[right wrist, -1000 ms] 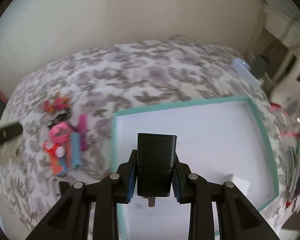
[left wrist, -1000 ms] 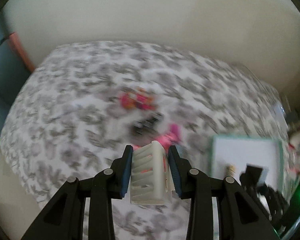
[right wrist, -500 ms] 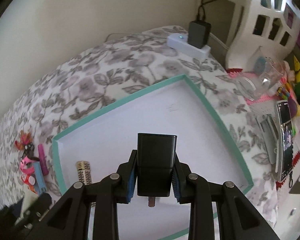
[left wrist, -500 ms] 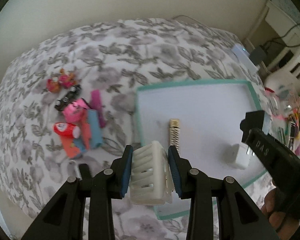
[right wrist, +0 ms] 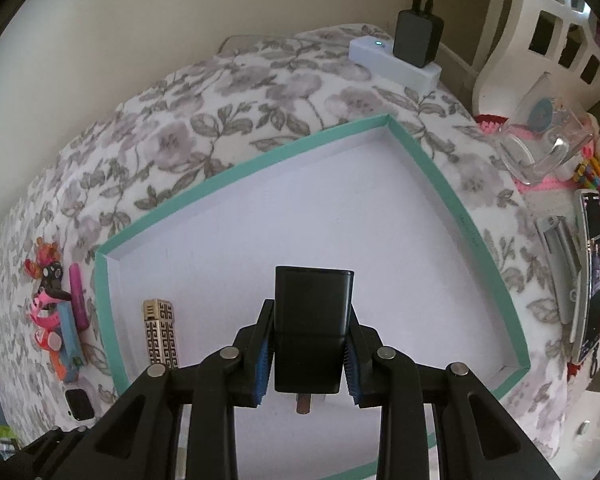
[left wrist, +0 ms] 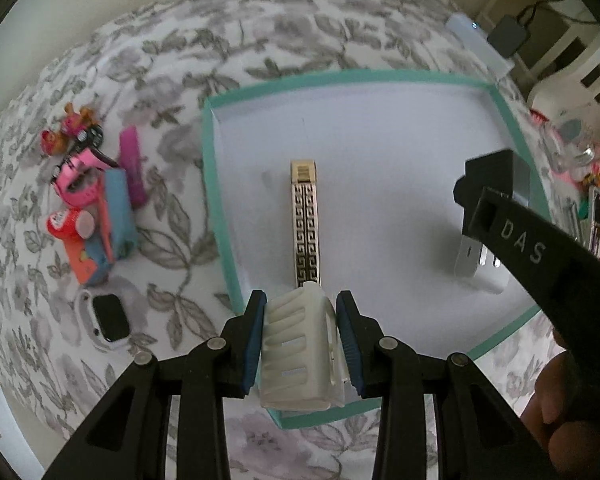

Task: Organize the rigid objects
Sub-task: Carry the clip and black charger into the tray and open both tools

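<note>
Two grippers hang over a teal-rimmed tray (left wrist: 216, 200) with a white floor, which sits on a bed cover printed with grey flowers (left wrist: 260, 40).

Narrowly parted, the left gripper (left wrist: 302, 340) clamps a cream hair claw clip (left wrist: 300, 352) between its blue pads, above the tray's near-left edge. Just beyond the clip, a gold-and-black patterned bar (left wrist: 306, 224) lies flat on the tray floor, pointing away from the camera.

Equally narrow, the right gripper (right wrist: 310, 354) grasps a black plug adapter (right wrist: 312, 328) by its sides, over the tray's near middle; a metal pin juts from the adapter's near end. In the left wrist view this gripper enters from the right, and part of a hand shows at the lower right corner.

Under that arm lies a white plug (left wrist: 480, 264), half covered, so its full shape is hard to read.

Left of the tray, on the cover, sits a heap of small toys (left wrist: 88, 192) in pink, orange and blue, too jumbled to name singly, with a white smartwatch (left wrist: 108, 320) nearer. Clutter at the far right is cut off by the lens edge.
</note>
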`<act>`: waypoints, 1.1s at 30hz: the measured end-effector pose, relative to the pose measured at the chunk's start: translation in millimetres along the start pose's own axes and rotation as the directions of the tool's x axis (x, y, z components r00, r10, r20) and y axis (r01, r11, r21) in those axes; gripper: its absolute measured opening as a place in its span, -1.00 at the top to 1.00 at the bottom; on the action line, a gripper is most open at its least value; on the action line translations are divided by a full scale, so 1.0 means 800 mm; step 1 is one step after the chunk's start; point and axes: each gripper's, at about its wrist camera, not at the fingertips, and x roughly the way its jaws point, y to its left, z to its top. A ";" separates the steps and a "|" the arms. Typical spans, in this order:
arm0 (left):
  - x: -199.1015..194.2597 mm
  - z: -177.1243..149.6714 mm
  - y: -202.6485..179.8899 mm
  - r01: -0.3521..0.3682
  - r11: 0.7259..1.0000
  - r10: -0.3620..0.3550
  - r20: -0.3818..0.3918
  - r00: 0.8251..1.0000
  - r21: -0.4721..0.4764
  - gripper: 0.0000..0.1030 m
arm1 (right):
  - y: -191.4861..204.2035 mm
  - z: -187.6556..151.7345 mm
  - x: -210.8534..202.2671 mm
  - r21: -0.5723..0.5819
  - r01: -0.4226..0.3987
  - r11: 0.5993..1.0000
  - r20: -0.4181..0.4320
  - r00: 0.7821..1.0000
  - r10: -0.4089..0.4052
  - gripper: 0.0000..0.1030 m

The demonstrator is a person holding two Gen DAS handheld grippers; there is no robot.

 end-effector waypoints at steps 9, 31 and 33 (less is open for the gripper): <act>0.038 -0.004 -0.006 -0.034 0.999 0.033 -0.044 0.998 -0.015 0.27 | 0.014 -0.008 0.014 -0.054 0.001 0.999 -0.032 0.999 -0.003 0.38; 0.034 0.036 0.003 -0.028 0.999 0.030 0.047 0.998 -0.025 0.21 | 0.028 -0.019 0.032 -0.128 0.048 0.991 -0.059 0.997 -0.056 0.35; 0.035 0.036 0.004 -0.024 0.999 0.025 0.046 0.999 -0.025 0.21 | 0.027 -0.018 0.029 -0.124 0.048 0.991 -0.052 0.997 -0.055 0.35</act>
